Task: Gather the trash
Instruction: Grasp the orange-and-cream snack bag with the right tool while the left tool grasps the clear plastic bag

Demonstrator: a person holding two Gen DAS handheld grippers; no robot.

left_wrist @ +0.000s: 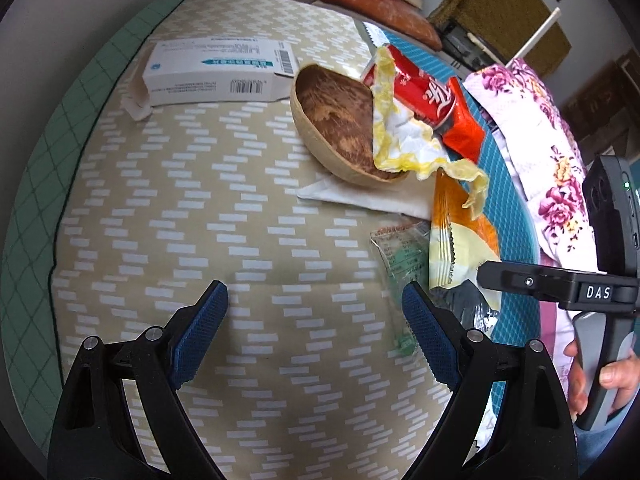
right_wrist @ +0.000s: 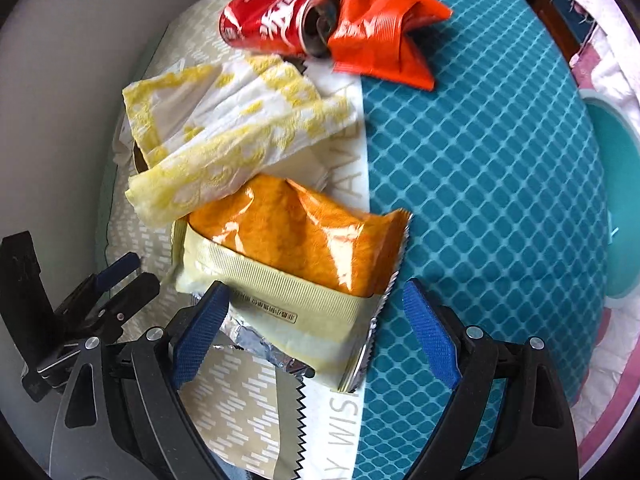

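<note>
An orange and cream snack wrapper (right_wrist: 296, 256) lies on the table between the open jaws of my right gripper (right_wrist: 316, 316), which holds nothing. The wrapper also shows in the left wrist view (left_wrist: 460, 240). A yellow and white crumpled napkin (right_wrist: 224, 136) lies behind it, and it shows beside the bowl (left_wrist: 400, 136). A red soda can (right_wrist: 272, 24) lies on its side against a red-orange wrapper (right_wrist: 380, 28). My left gripper (left_wrist: 316, 312) is open and empty above the patterned cloth, left of a clear plastic wrapper (left_wrist: 400, 256).
A wooden bowl (left_wrist: 336, 120) sits on a white napkin. A white medicine box (left_wrist: 216, 72) lies at the far left. A teal mat (right_wrist: 480, 160) covers the right side. A teal round lid (right_wrist: 612, 208) and floral cloth (left_wrist: 532, 132) lie at the right edge.
</note>
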